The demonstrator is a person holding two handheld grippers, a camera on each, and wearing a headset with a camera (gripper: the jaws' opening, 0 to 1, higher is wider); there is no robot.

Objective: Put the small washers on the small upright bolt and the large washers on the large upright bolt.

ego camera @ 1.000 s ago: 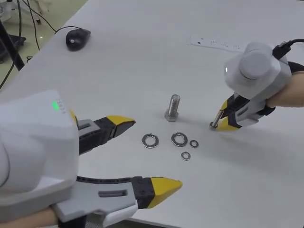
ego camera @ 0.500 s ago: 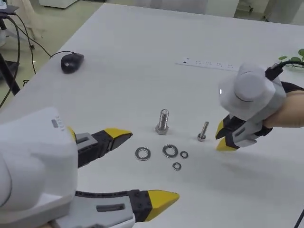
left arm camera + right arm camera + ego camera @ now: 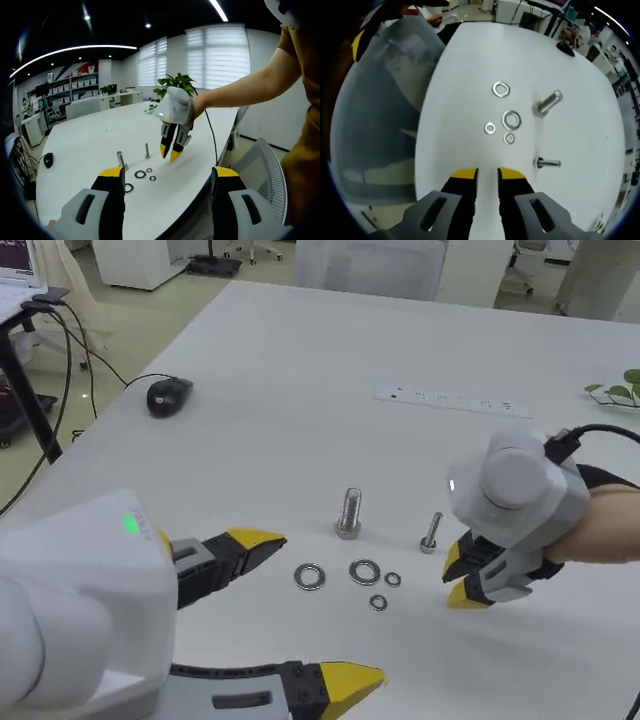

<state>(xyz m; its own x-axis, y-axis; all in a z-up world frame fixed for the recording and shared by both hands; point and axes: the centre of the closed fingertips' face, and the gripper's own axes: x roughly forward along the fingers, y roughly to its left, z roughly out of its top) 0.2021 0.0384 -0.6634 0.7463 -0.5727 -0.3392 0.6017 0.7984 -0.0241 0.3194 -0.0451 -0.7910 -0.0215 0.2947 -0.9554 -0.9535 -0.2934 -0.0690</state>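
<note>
A white bench (image 3: pixel 300 360), seen from above, carries two bolts standing upright on their heads: a large hex-head steel bolt (image 3: pixel 349 513) and, apart to its right, a slimmer small steel bolt (image 3: pixel 432 531). Nearer the person, four washers lie flat on the bench. A large steel ring washer (image 3: pixel 309 576) and a second large steel ring washer (image 3: pixel 365 571) sit side by side in front of the large bolt. A small steel washer (image 3: pixel 392 579) lies just right of the second large one, with a second small steel washer (image 3: pixel 378 602) just below it. The grey right gripper (image 3: pixel 458 582), with black jaws tipped in yellow, is held in from the right and hovers just right of the small bolt and small washers; its jaws point down with a narrow gap between them and grip nothing. The left gripper (image 3: pixel 320 608) sits at the lower left of the head view, its jaws wide apart and empty, pointing toward the washers. Farther back lie a black computer mouse (image 3: pixel 169 394), a white power strip (image 3: pixel 450 400) and some green plant leaves (image 3: pixel 620 390).
</note>
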